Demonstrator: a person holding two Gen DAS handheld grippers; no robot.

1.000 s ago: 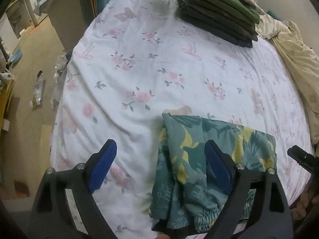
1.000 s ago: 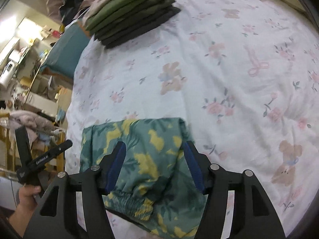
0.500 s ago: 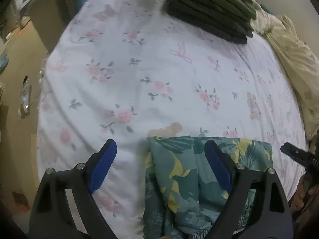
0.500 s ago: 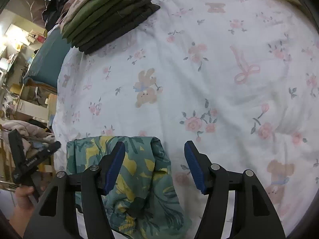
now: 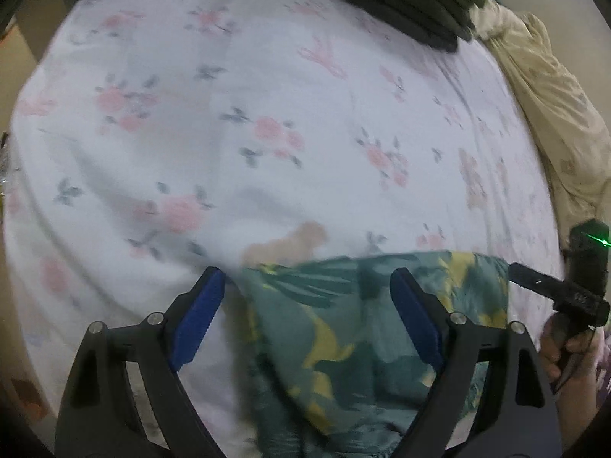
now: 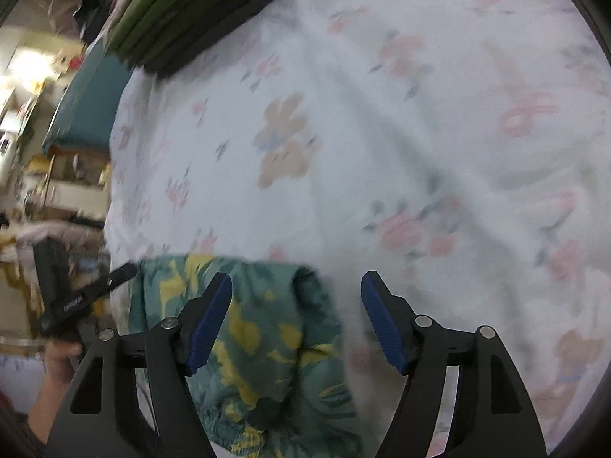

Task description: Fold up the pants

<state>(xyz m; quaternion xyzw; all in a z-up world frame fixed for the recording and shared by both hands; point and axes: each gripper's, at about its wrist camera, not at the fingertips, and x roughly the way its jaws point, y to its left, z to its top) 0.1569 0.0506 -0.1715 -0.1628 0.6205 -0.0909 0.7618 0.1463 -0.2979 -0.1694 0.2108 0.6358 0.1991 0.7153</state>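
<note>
**Folded pants at the near edge of the bed**

My left tool and right tool both hang spread wide, gripping nothing. The pants, soft green fabric with yellow leaf print, lie folded at the near edge of the bed, on its white floral sheet. Far off sits a stack of folded clothes, flat and dark; a rumpled beige quilt bunches on the right.

The left tool (jaws spread) hangs over folded pants on the bedsheet.
</note>
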